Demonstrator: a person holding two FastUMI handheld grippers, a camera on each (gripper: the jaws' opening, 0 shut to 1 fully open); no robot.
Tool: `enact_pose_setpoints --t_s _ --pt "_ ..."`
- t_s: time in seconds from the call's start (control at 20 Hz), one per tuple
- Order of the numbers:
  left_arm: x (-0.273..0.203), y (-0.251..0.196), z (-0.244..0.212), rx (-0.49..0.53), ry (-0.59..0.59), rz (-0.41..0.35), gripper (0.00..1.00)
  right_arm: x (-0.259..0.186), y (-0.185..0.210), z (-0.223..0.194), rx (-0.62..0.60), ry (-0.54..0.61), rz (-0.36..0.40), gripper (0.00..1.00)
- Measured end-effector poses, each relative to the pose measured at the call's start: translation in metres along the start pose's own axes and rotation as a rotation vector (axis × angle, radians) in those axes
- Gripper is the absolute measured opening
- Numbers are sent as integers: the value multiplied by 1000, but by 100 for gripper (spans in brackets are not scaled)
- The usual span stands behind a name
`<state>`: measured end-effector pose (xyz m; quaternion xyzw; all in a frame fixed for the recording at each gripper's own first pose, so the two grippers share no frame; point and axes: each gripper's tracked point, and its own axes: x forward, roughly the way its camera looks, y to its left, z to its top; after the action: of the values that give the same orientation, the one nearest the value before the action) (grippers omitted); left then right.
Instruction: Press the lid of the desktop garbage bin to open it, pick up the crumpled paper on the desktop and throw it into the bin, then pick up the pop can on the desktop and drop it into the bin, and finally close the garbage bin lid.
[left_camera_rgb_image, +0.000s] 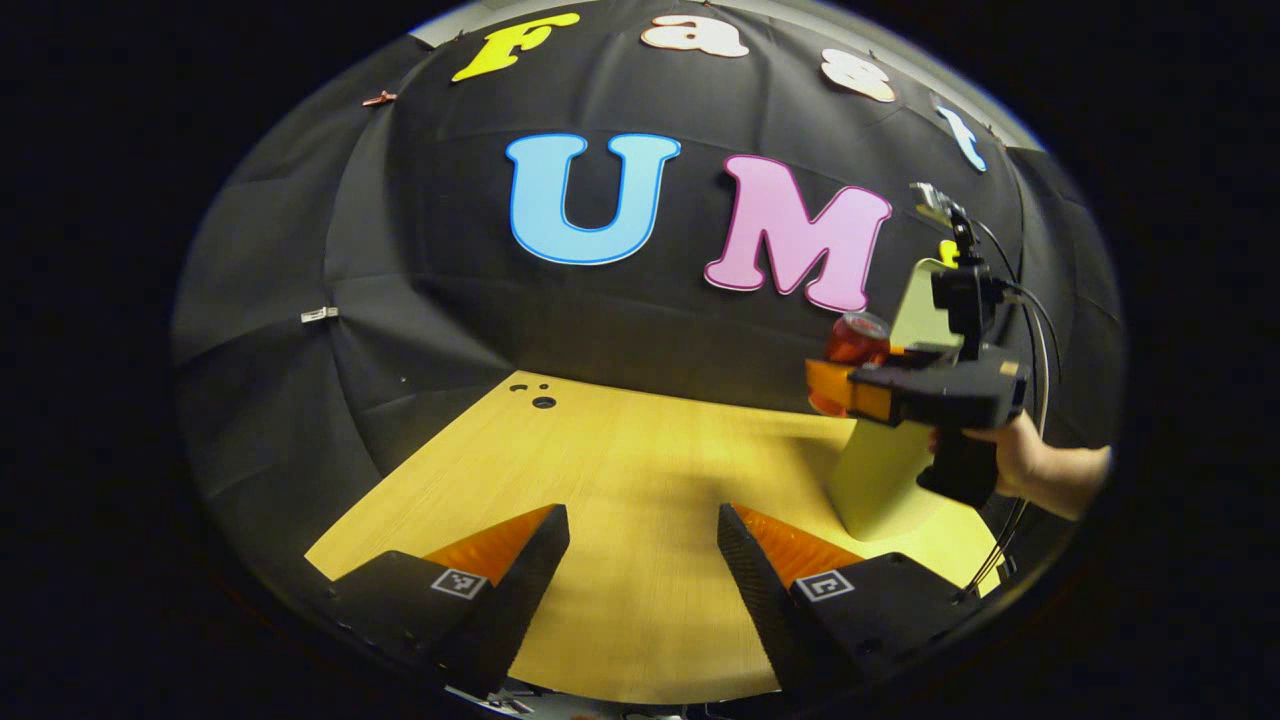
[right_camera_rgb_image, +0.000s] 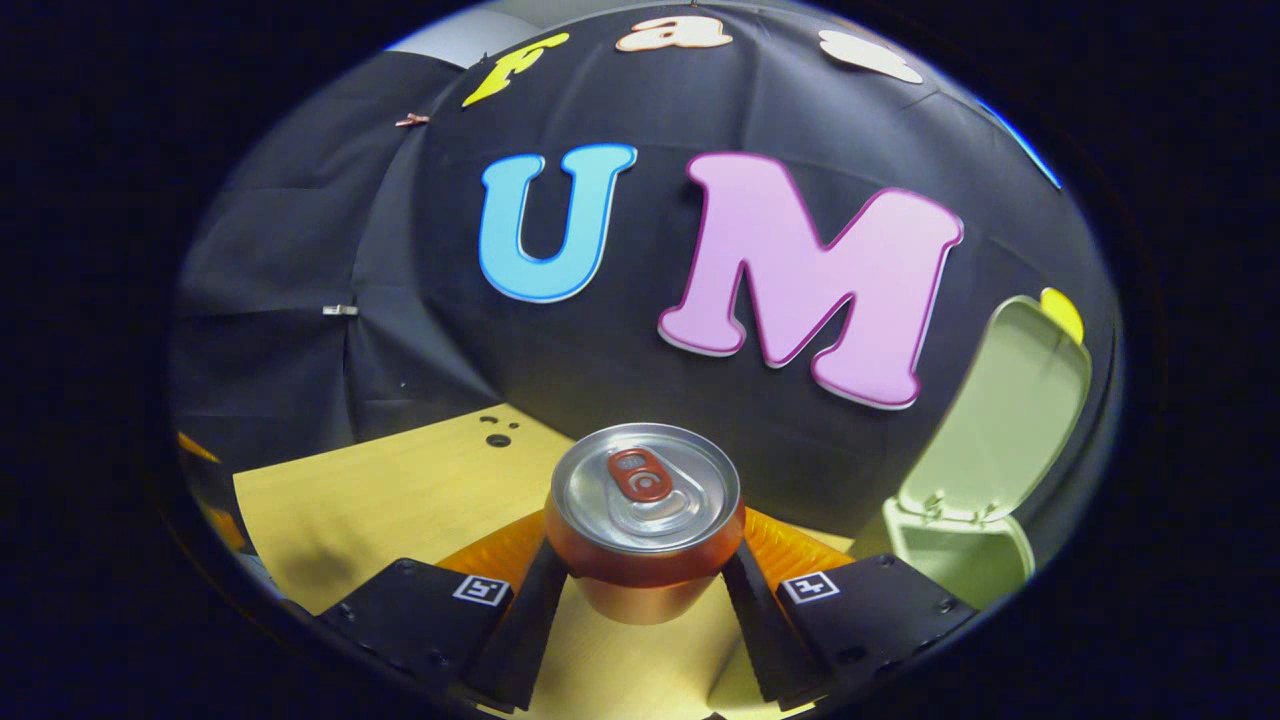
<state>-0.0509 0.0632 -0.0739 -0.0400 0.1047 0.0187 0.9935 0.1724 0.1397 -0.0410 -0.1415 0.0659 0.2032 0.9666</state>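
An orange pop can (right_camera_rgb_image: 645, 525) with a silver top stands upright between my right gripper's (right_camera_rgb_image: 645, 585) two fingers, which press on its sides, lifted off the wooden desk (right_camera_rgb_image: 400, 500). The pale green bin (right_camera_rgb_image: 965, 555) stands at the right with its lid (right_camera_rgb_image: 1005, 415) swung up and open. In the left gripper view the right gripper (left_camera_rgb_image: 850, 385), held by a hand (left_camera_rgb_image: 1030, 460), carries the can (left_camera_rgb_image: 855, 340) in front of the bin (left_camera_rgb_image: 880, 480) near its top. My left gripper (left_camera_rgb_image: 642, 545) hovers open over the desk (left_camera_rgb_image: 620, 460), nothing between its fingers.
The black cloth wall closes off the back and left of the desk. Small round holes (left_camera_rgb_image: 540, 397) mark the desk's far left corner. Cables (left_camera_rgb_image: 1030, 330) trail from the right gripper past the bin.
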Motion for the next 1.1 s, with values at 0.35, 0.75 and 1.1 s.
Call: enact_pose_setpoints --t_s 0.35,0.75,1.1 --pt "-16 -12 7 2 -49 -110 96 -60 -72 59 -4 -62 -174 83" --pt "-9 -19 11 25 -55 -133 96 -88 -169 58 61 -63 -350 83" --pt "7 -40 -8 -39 -5 -92 96 -80 -214 8 96 -4 -372 83"
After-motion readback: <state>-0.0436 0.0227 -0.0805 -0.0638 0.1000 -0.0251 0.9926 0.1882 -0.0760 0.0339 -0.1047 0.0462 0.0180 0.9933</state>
